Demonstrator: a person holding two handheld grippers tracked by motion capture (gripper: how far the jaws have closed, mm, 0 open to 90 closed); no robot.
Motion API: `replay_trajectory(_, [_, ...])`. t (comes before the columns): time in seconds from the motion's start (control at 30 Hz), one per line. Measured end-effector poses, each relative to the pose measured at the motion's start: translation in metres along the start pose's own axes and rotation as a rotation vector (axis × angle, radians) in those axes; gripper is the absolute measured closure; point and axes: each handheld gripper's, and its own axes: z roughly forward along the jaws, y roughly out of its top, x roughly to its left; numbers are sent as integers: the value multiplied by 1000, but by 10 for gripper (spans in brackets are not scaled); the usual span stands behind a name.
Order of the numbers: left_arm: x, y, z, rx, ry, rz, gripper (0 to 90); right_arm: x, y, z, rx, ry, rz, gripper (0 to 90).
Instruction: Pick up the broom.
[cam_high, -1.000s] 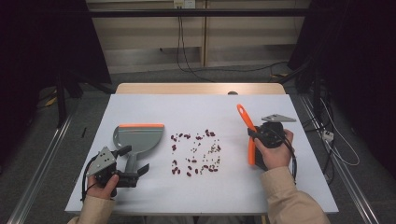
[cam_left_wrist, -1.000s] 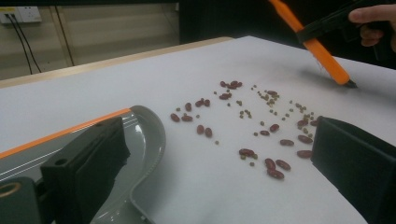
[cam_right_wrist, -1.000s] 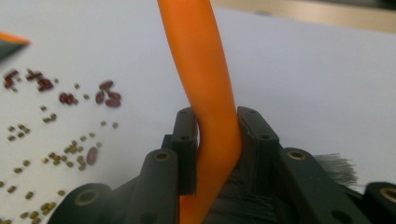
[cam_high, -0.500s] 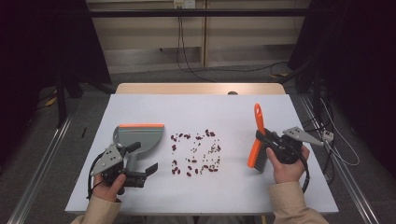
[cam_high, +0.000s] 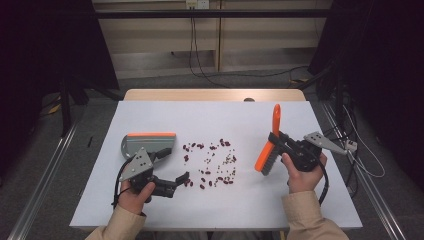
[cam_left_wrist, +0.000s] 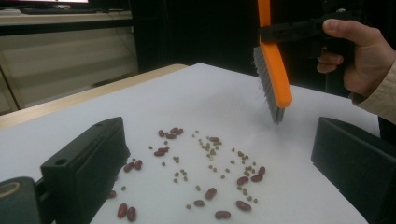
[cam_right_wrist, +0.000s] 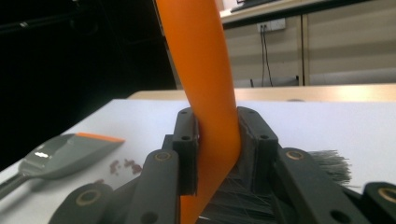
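Note:
Red beans and smaller pale ones (cam_high: 210, 164) lie scattered on the middle of the white table (cam_high: 220, 117). To their left rests a grey dustpan (cam_high: 149, 143) with an orange lip, its handle end hidden under my left gripper (cam_high: 172, 167). That gripper is open and empty, its jaws pointing right at the beans (cam_left_wrist: 210, 161). In the left gripper view its two black jaws stand wide apart around the left gripper (cam_left_wrist: 219, 144). My right gripper (cam_high: 281, 143) is shut on an orange brush (cam_high: 272, 131), bristles down and just above the table to the right of the beans. The brush handle (cam_right_wrist: 205, 84) is clamped between the jaws.
The dustpan (cam_right_wrist: 70, 150) lies low at the left of the right gripper view. A wooden strip (cam_high: 215, 94) borders the table's far edge. Cables trail over the floor behind it, and rails run along both sides. Bare table lies beyond the beans.
My left gripper has moved right, off the dustpan's handle towards the beans, jaws now pointing right. The brush in my right gripper has swung from leaning left to nearly upright.

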Motion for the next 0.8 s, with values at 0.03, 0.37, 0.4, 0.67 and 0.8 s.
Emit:
replay_trajectory(0.03, [0,0,2,2,0,-2,33,1,2,1,1,4,4,710])
replay_trajectory(0.37, [-5,11,34,10,-44,-16,44,29,11,20,-4,58,-28,710])
replay_trajectory(0.4, [-6,11,38,16,-49,-16,45,32,11,23,-2,67,-32,710])
replay_trajectory(0.67, [-7,8,64,75,-51,-61,131,60,17,44,-8,116,-39,710])
replay_trajectory(0.8, [-7,7,72,87,-44,-87,197,77,19,55,0,140,-62,710])
